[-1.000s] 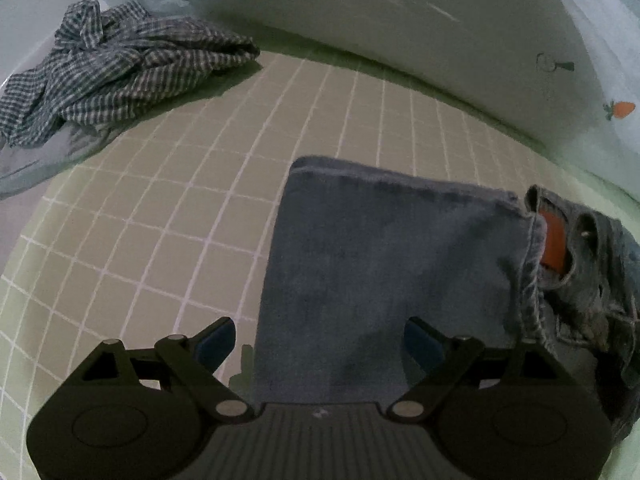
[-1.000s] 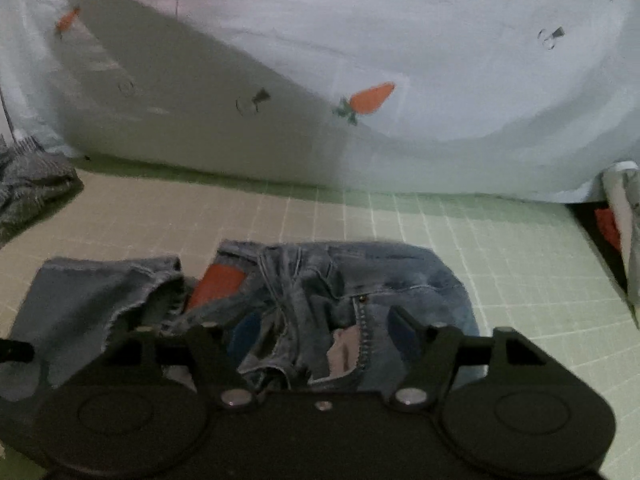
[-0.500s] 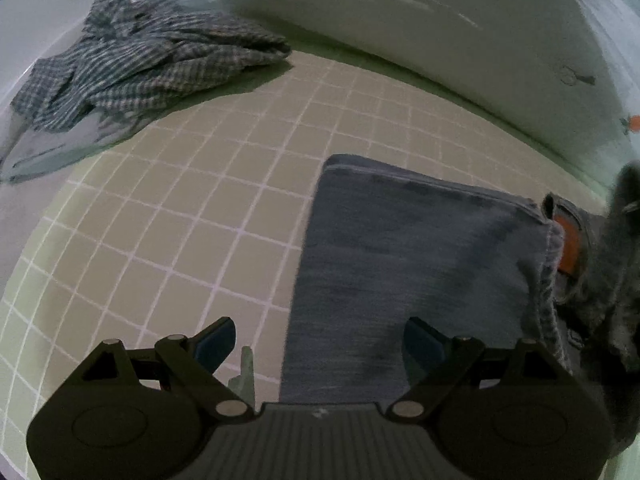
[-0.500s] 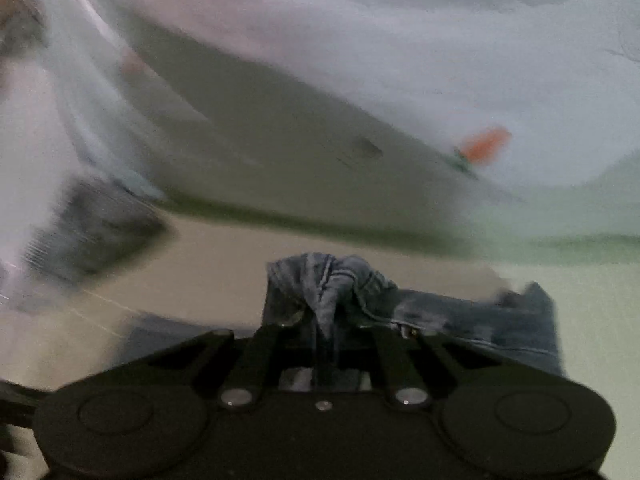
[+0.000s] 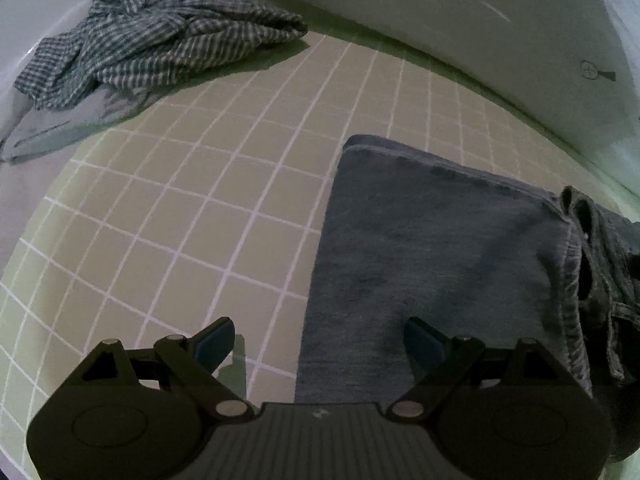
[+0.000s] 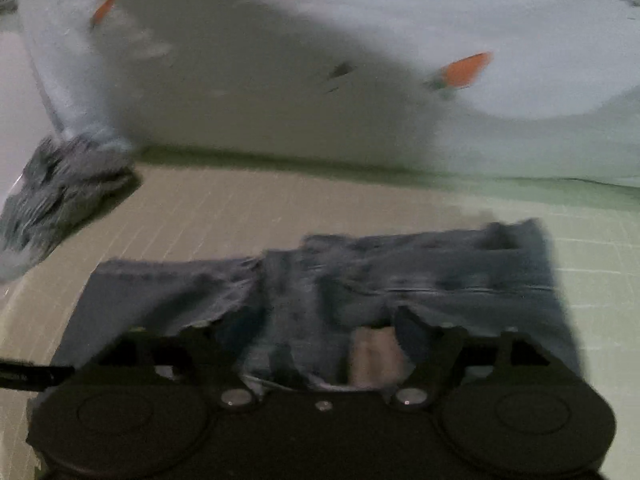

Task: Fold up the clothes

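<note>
Only from the left wrist, crisp checked shirt (image 5: 160, 36) beyond folded jeans (image 5: 432, 264).

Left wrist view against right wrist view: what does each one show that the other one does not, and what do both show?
Only the left wrist view shows the left gripper, open, above the flat folded leg of the jeans, with sharp white grid lines on the mat. Only the right wrist view shows the right gripper, open, over the bunched waistband, and an orange carrot print on the pale cloth behind. Both show the jeans, the green mat and the crumpled checked shirt.
</note>
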`<state>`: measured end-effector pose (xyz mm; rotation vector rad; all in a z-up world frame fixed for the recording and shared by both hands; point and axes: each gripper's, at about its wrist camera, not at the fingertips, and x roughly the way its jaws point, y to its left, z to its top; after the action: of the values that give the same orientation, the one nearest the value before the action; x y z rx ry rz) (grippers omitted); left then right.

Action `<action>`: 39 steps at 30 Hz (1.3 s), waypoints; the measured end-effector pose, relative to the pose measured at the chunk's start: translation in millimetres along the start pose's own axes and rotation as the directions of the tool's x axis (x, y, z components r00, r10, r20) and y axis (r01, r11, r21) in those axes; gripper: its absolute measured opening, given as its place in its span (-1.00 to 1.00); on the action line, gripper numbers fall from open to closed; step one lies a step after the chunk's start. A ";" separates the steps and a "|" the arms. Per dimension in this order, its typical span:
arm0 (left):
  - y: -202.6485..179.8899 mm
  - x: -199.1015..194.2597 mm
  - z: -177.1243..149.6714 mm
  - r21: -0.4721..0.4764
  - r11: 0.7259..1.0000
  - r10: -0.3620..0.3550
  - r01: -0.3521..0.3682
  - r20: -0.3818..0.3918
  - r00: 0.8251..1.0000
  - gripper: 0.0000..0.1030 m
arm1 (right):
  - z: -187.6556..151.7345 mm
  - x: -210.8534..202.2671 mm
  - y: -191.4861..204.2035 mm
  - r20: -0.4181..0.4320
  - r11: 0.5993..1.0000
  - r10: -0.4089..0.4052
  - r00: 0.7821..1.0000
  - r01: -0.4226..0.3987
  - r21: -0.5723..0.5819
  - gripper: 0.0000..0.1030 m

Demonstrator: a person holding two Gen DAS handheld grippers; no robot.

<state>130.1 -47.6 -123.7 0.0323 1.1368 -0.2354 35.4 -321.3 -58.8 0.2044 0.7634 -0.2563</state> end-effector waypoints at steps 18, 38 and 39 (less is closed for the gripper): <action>6.0 12.1 -2.5 -0.015 0.993 -0.117 0.117 0.008 0.993 0.11 | -39.9 -37.9 -67.0 -0.143 0.908 -0.333 0.932 0.358 0.219 0.79; -99.5 -84.6 10.6 0.116 0.905 -0.424 0.409 0.166 0.890 -0.84 | -68.7 -74.1 -127.5 -0.140 0.897 -0.285 0.948 0.315 0.310 0.79; -111.3 -86.9 9.4 0.126 0.898 -0.438 0.422 0.161 0.884 -0.84 | -72.0 -77.2 -132.5 -0.142 0.897 -0.283 0.949 0.314 0.312 0.79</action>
<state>81.4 -142.7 -31.0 -0.1652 0.9350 -0.6738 -105.2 -415.4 -67.2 0.4207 0.8415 -0.6749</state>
